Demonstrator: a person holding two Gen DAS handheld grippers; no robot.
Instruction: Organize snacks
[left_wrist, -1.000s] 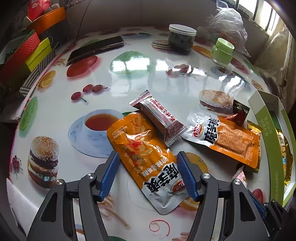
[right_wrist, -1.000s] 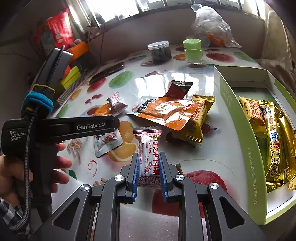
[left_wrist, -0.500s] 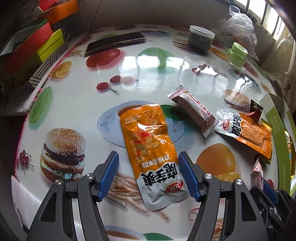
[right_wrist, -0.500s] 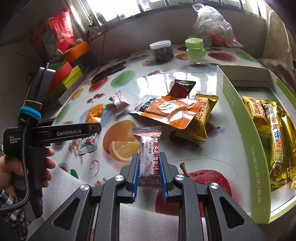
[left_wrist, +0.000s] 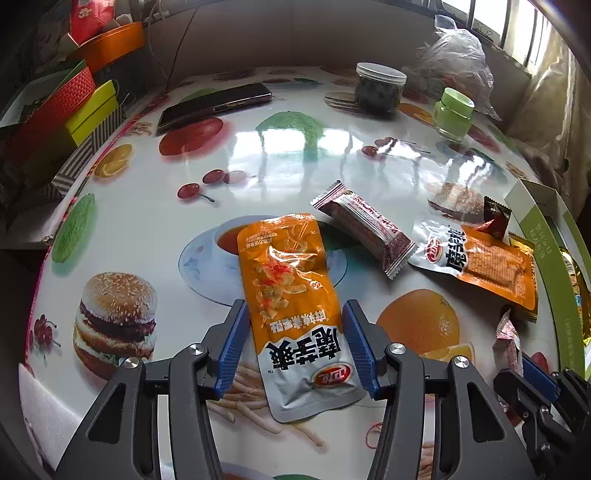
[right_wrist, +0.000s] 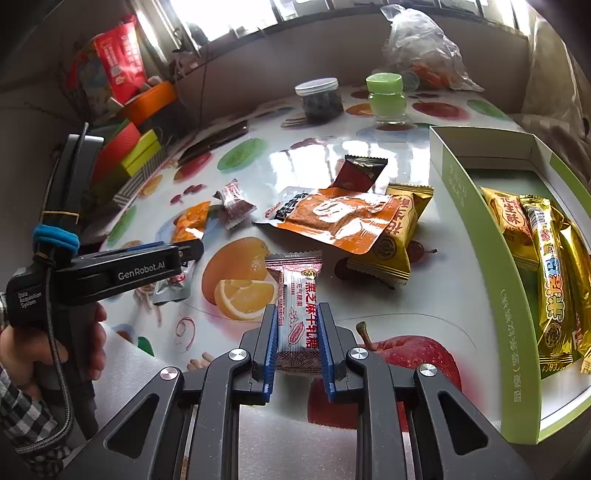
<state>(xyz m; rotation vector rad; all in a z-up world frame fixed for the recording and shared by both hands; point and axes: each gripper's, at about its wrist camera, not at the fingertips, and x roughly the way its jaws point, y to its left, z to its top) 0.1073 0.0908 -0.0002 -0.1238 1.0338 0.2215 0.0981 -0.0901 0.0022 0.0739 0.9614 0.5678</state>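
My left gripper is open around the lower half of an orange and silver snack pouch that lies flat on the table; the blue pads stand beside its edges. My right gripper is shut on a white and red sesame candy bar and holds it above the table. A green and white box at the right holds several gold snack packs. A red-brown wrapped bar, an orange pouch, a gold pack and a dark red sachet lie on the table.
A fruit-print table carries a phone, a dark jar, a green jar and a plastic bag. Coloured boxes stack at the left edge. The left hand-held gripper shows in the right wrist view.
My left gripper has moved forward along the orange pouch and narrowed, so its pads now flank the pouch closely. My right gripper keeps hold of the candy bar, almost still.
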